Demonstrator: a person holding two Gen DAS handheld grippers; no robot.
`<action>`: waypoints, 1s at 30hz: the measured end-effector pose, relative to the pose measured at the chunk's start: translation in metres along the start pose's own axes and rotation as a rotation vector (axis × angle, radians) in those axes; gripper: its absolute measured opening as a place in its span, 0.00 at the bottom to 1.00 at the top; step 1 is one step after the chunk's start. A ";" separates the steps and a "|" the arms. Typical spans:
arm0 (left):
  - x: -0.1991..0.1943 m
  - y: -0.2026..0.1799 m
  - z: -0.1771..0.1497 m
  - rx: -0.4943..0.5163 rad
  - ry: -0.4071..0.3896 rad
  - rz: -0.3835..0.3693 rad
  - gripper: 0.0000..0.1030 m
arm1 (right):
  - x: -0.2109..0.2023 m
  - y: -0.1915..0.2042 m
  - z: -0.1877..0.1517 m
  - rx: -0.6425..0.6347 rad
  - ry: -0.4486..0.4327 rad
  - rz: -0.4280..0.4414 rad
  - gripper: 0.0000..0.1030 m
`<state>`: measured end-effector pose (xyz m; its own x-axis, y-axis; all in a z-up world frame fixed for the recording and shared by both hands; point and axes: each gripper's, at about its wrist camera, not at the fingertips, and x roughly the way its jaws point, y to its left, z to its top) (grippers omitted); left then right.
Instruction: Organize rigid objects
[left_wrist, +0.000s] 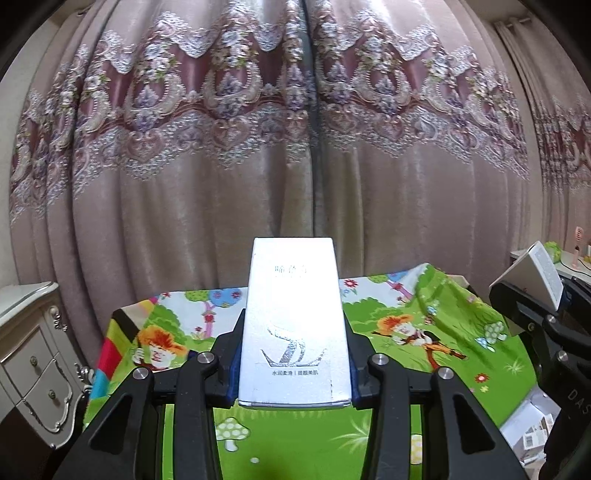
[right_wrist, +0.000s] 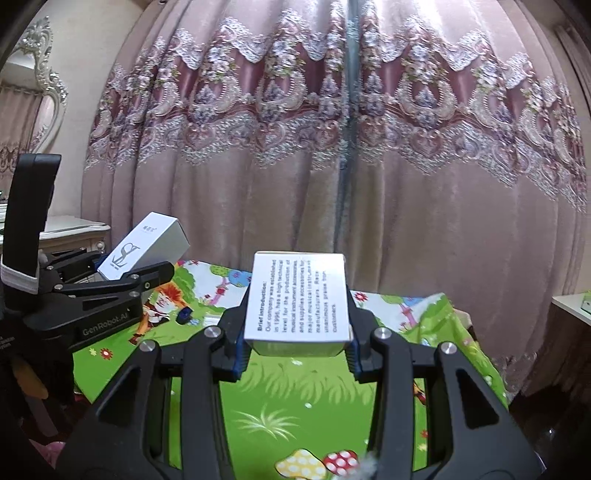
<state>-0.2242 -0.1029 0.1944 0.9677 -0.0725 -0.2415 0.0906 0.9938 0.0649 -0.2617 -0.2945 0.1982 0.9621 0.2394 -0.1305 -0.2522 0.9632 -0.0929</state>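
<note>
Both boxes aloft above the cartoon-print cloth (left_wrist: 424, 325). Left gripper (left_wrist: 293, 354) clenched on the tall silver box (left_wrist: 295, 321); right gripper (right_wrist: 295, 332) clenched on the white printed box (right_wrist: 301, 299). Best kept level over the cloth, squeezed evenly, well short of the curtain (left_wrist: 221, 184) beyond, then lowered side by side.
</note>
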 end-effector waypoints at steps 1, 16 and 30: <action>0.000 -0.004 0.000 0.006 0.002 -0.009 0.41 | -0.002 -0.004 -0.002 0.003 0.006 -0.012 0.44; 0.005 -0.113 -0.009 0.177 0.050 -0.249 0.41 | -0.048 -0.081 -0.034 0.066 0.088 -0.211 0.44; 0.011 -0.225 -0.038 0.345 0.168 -0.511 0.41 | -0.090 -0.156 -0.067 0.148 0.186 -0.421 0.44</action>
<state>-0.2429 -0.3239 0.1400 0.7344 -0.4882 -0.4715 0.6290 0.7506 0.2024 -0.3155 -0.4743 0.1586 0.9390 -0.1884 -0.2877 0.1861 0.9819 -0.0357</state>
